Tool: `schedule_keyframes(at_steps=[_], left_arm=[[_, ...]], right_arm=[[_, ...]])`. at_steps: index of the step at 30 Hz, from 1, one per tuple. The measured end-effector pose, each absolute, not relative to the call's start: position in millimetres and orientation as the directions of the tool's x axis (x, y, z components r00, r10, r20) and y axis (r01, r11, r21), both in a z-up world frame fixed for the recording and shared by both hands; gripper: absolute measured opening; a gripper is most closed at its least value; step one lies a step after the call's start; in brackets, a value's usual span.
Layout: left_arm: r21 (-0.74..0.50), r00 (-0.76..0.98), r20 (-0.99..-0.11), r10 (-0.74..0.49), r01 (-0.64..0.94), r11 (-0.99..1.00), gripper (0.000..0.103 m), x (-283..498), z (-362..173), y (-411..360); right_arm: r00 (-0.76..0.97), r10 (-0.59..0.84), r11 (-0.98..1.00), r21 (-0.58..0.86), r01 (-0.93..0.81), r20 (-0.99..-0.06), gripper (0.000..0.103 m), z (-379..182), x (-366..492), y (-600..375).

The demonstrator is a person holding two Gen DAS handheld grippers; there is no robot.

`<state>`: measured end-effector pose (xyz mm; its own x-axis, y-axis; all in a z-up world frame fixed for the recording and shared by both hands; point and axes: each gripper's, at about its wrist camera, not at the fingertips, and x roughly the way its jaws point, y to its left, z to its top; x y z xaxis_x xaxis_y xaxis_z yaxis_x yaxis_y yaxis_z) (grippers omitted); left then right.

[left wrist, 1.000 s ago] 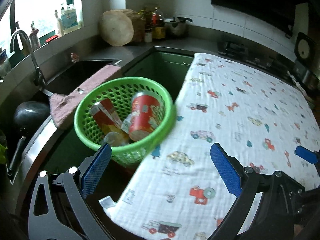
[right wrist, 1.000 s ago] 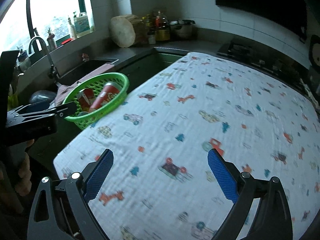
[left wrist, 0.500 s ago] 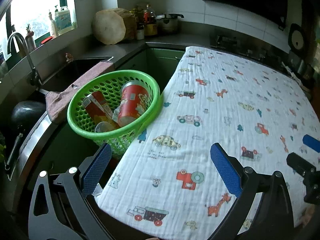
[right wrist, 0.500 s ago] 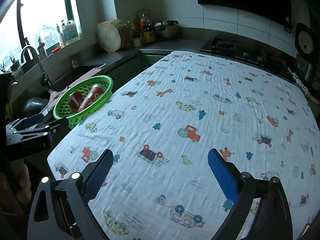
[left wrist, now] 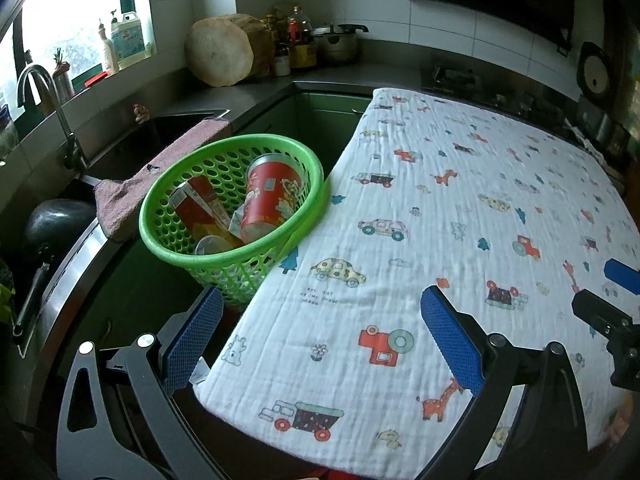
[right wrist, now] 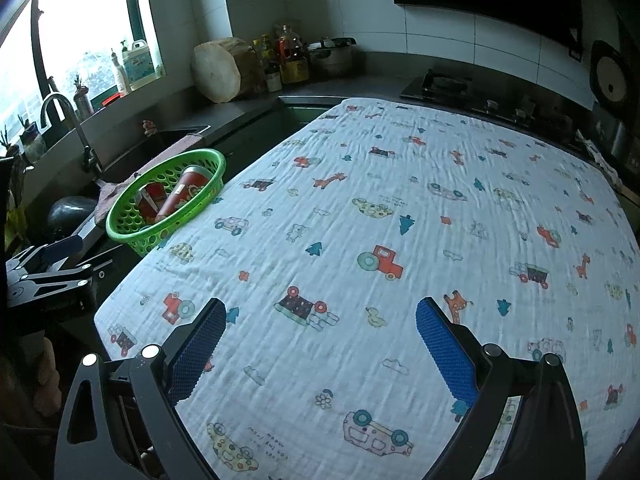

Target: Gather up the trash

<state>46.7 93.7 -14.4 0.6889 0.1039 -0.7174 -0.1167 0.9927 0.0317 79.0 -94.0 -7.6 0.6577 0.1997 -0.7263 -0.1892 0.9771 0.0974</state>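
**both claws wide and empty, trash sits in the green basket**

left wrist view: the left gripper point(left wrist: 320, 332) hangs over the near edge of the cloth point(left wrist: 460, 216), its blue pads point(left wrist: 192, 336) spread wide with nothing between them. the basket point(left wrist: 312, 168) stands at about 10 o'clock from the claw, at the cloth's left edge, its rim touching the fabric. inside it a red can point(left wrist: 270, 196) leans tilted against the right wall, a red carton point(left wrist: 198, 208) lies slanted to its left, and a clear lid point(left wrist: 212, 246) rests low at the front. a pink rag point(left wrist: 160, 168) is draped over the sink edge just behind the basket, at 10 o'clock. a tap point(left wrist: 44, 104) rises farther off the same way. a wood block point(left wrist: 222, 50) stands on the counter at 11 o'clock. part of the right gripper point(left wrist: 608, 304) shows at 3 o'clock.

right wrist view: the right gripper point(right wrist: 318, 344) hovers over the cloth point(right wrist: 400, 216), jaws fully apart and holding nothing. the basket point(right wrist: 132, 236) is at 10 o'clock, well away, with the can point(right wrist: 182, 194) and carton point(right wrist: 150, 200) in it. the left gripper point(right wrist: 60, 268) sits at 9 o'clock, near the basket's front. the stove point(right wrist: 444, 86) lies at 1 o'clock beyond the cloth.
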Motion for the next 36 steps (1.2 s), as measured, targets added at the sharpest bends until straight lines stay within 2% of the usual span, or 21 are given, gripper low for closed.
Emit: schedule_keyframes(at_steps=[36], left_arm=[[0.051,0.690,-0.714,0.120,-0.119,0.992,0.098,41.3,-14.2,94.4]], right_arm=[[0.650,0.197,0.977,0.094,-0.190,-0.734,0.093,-11.9,79.7,-92.1]])
